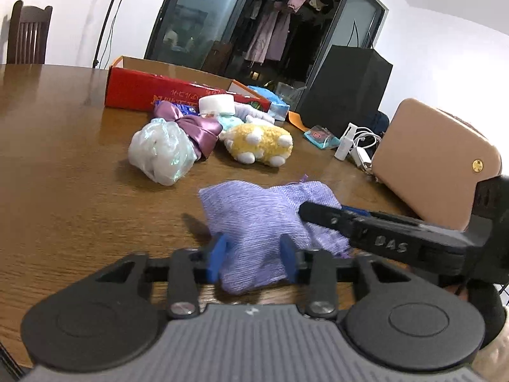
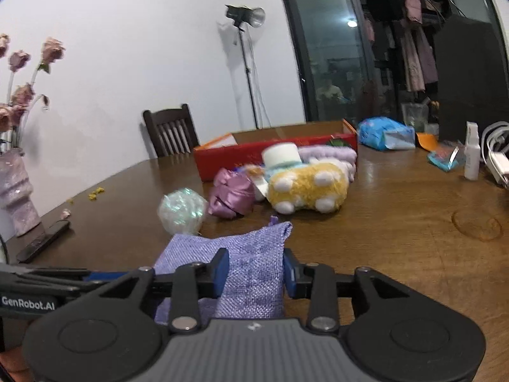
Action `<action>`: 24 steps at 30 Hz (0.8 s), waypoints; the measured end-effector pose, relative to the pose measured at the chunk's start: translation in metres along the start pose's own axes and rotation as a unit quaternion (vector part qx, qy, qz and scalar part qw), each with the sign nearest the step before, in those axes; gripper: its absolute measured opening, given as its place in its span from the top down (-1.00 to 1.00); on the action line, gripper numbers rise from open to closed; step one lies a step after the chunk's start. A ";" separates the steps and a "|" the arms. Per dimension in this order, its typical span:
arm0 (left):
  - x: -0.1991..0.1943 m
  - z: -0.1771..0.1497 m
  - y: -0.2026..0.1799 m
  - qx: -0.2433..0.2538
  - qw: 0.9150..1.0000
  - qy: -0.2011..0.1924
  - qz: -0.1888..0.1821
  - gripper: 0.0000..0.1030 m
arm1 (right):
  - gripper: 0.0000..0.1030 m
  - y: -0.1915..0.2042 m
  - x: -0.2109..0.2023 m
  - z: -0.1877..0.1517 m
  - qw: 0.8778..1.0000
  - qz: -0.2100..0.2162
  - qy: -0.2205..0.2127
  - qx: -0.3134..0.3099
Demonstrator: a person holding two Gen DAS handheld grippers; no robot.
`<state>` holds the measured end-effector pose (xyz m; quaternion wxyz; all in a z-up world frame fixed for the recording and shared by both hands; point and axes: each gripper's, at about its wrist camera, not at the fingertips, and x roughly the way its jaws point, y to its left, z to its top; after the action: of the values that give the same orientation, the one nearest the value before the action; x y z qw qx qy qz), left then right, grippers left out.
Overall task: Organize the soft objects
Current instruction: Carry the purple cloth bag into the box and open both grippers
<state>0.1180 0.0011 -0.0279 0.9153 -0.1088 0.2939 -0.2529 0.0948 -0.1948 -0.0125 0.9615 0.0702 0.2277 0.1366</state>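
My left gripper and right gripper both pinch the lilac pouch on the table.

Soft indoor light, shiny glare on the wooden table, round bent edges, dark corners, a bit blurry.

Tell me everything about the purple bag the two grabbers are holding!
The purple bag is a small pouch of coarse woven lilac cloth, looking soft, flat and a bit crumpled. It lies on the brown wooden table. The right gripper pinches one end between blue pads, and the left gripper straddles the other end. A frayed tassel sticks up at one corner.
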 end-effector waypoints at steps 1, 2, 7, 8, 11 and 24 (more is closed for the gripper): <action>0.001 0.001 0.000 0.000 1.000 0.001 -0.003 0.48 | 0.29 0.000 0.004 -0.003 1.000 -0.006 0.004 -0.001; 0.001 0.000 0.001 0.001 1.000 0.000 -0.005 0.54 | 0.34 0.000 0.007 -0.005 1.000 -0.014 0.010 -0.005; 0.001 0.000 0.002 0.004 1.000 -0.003 -0.008 0.62 | 0.56 0.008 0.013 -0.013 0.998 -0.032 0.020 -0.045; 0.001 -0.001 0.002 0.004 1.000 -0.004 -0.008 0.63 | 0.60 0.010 0.013 -0.014 0.998 -0.034 0.019 -0.053; 0.001 0.000 0.000 0.008 1.000 -0.005 -0.010 0.75 | 0.78 0.015 0.014 -0.015 0.997 -0.037 0.019 -0.066; 0.021 0.165 0.032 0.042 0.996 -0.077 -0.031 0.79 | 0.92 0.011 0.058 0.139 0.993 0.050 -0.060 -0.089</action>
<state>0.2433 0.0254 0.0829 0.9308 -0.0987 0.2080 -0.2839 0.2057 -0.1769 0.0885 0.9677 0.0040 0.1532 0.2002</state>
